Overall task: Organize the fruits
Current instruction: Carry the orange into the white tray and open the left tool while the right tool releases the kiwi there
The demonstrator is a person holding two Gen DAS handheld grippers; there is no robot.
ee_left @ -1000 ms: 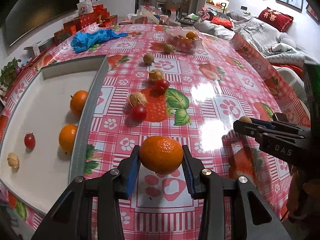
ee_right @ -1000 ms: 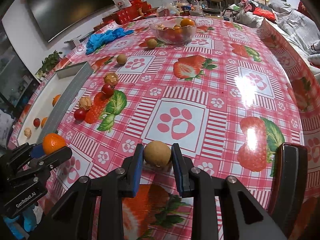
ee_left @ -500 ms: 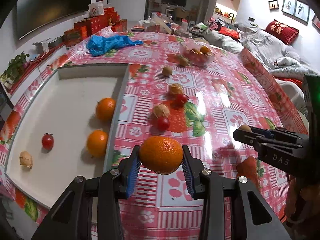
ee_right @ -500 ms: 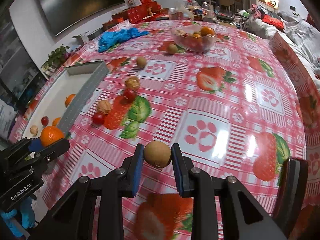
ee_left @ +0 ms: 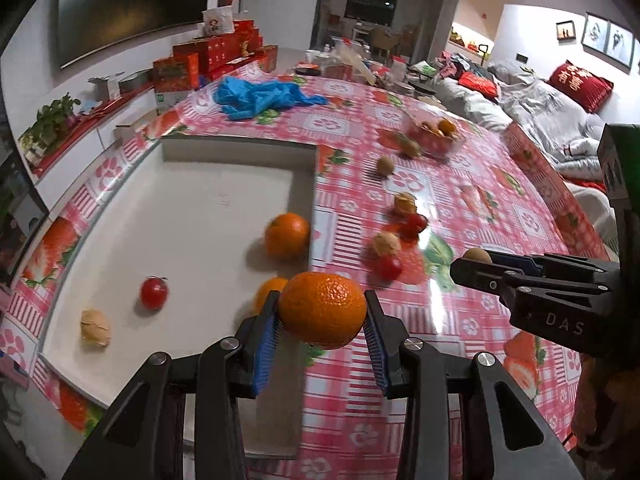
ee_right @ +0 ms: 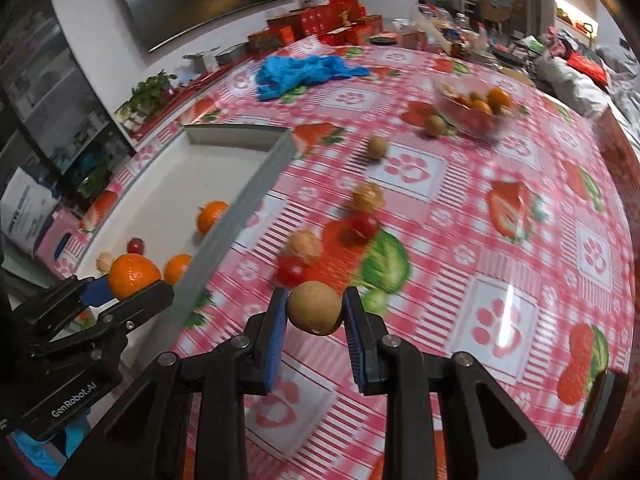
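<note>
Left gripper (ee_left: 322, 316) clamps an orange (ee_left: 322, 310) above the white tray's (ee_left: 192, 168) right rim; right gripper (ee_right: 315, 312) grips 1 brown fruit (ee_right: 314, 308) above the table (ee_right: 460, 208).

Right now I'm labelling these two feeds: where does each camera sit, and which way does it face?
Left wrist: behind the left gripper, whose jaws hold an orange, facing the white tray; right gripper at its right.
Right wrist: behind the right gripper, gripping a brown fruit, facing the tablecloth.
Shared: tray, both grippers, glass bowl.
</note>
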